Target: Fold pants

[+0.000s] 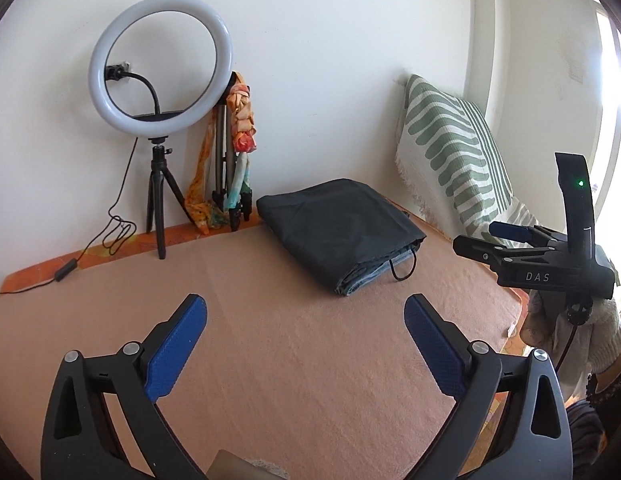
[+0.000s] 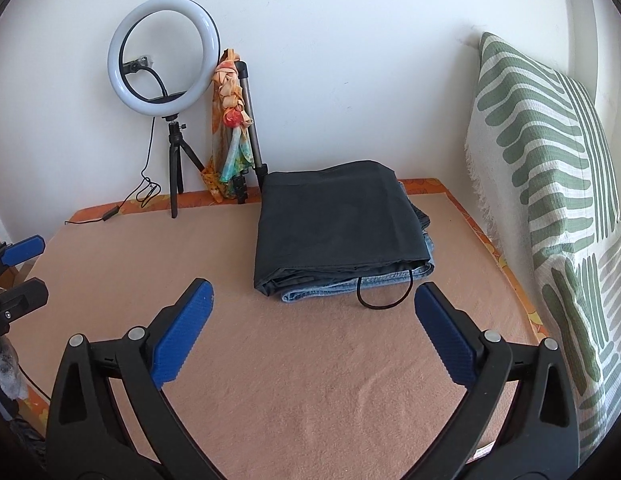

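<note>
Dark folded pants [image 1: 338, 228] lie stacked on folded blue jeans [image 1: 360, 282] at the far middle of the peach blanket [image 1: 270, 340]; both also show in the right wrist view: the pants [image 2: 334, 224] and the jeans [image 2: 350, 284]. A black drawstring loop [image 2: 384, 294] hangs out at the front. My left gripper [image 1: 306, 312] is open and empty, held well short of the stack. My right gripper [image 2: 314, 300] is open and empty just in front of the stack; it also shows in the left wrist view [image 1: 494, 240] at the right.
A ring light on a small tripod [image 1: 160, 64] stands at the back left with its cable [image 1: 90, 248] on the blanket. A second tripod with a colourful scarf [image 1: 240, 128] leans on the wall. A green-striped pillow [image 2: 550, 184] lines the right side.
</note>
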Action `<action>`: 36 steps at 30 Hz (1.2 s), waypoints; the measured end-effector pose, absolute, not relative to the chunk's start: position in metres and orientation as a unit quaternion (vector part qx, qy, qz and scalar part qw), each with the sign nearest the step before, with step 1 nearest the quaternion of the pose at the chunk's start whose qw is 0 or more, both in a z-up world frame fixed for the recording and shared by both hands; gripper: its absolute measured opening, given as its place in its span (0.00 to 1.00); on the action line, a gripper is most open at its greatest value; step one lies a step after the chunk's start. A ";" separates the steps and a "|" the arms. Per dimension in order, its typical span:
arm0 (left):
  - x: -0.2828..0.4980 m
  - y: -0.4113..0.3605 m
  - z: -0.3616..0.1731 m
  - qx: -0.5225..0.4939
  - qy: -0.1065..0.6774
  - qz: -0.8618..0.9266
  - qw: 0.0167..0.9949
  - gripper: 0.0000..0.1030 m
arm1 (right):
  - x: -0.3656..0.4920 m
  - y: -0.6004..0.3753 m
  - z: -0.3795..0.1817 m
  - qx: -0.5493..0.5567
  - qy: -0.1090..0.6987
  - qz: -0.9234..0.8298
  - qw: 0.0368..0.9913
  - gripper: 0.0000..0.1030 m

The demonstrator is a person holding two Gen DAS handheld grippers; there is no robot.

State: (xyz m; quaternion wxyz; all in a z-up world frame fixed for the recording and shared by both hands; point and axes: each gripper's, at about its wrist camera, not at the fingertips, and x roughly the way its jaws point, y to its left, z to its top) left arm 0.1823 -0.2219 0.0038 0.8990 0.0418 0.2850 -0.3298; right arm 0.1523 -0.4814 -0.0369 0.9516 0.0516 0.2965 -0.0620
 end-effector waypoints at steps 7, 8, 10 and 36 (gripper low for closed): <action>0.188 -0.216 -0.008 0.045 0.301 -0.307 0.902 0.97 | 0.154 -0.480 -0.052 0.060 0.294 -0.070 0.951 0.99; 0.190 -0.216 -0.010 0.046 0.306 -0.302 0.902 0.97 | 0.154 -0.480 -0.054 0.063 0.293 -0.072 0.951 0.99; 0.193 -0.216 -0.015 0.049 0.315 -0.300 0.899 0.98 | 0.155 -0.481 -0.058 0.069 0.292 -0.073 0.951 0.99; 0.181 -0.205 -0.022 0.066 0.272 -0.309 0.909 0.99 | 0.165 -0.484 -0.090 0.076 0.318 -0.075 0.942 1.00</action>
